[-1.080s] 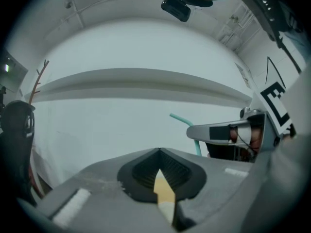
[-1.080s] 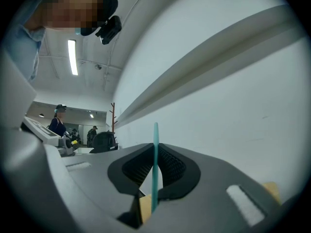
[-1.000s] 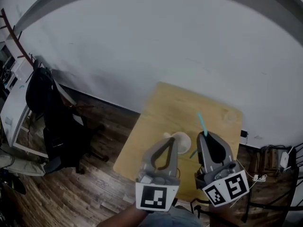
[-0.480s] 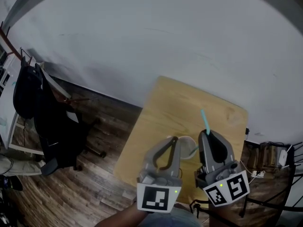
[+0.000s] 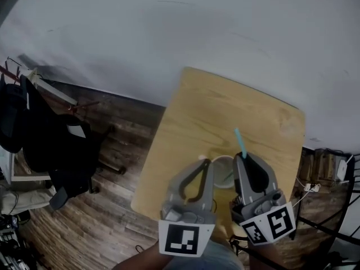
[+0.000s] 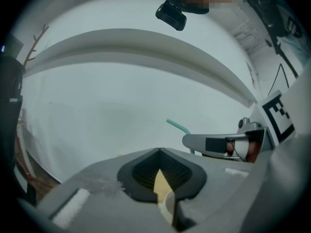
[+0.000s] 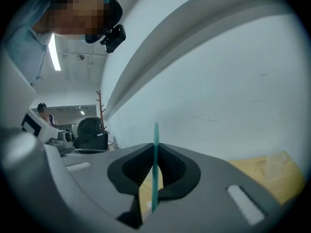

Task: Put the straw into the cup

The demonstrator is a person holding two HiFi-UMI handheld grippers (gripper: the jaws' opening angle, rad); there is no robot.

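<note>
Two grippers work over one wooden table [image 5: 214, 111]. On it stands one white cup [image 5: 221, 163], near the near edge. There is one teal straw [image 5: 240, 143].

The left gripper [image 5: 205, 161] has its jaws closed, tips together, with the cup's rim caught between them. Its own view shows the pale rim low in the gap between the jaws.

The right gripper [image 5: 245, 157] has its jaws clamped on the straw. In its own view the straw stands upright between the pads and rises past the tips. From the left gripper view the straw's upper end bends off to one side. In the head view the right gripper sits just right of the cup, the straw's top pointing away over the table. A faint green streak shows at the cup's mouth; whether it is the straw's lower end is unclear.

One dark chair [image 5: 67, 156] stands on the wood floor [image 5: 112, 207], well left of the table.
</note>
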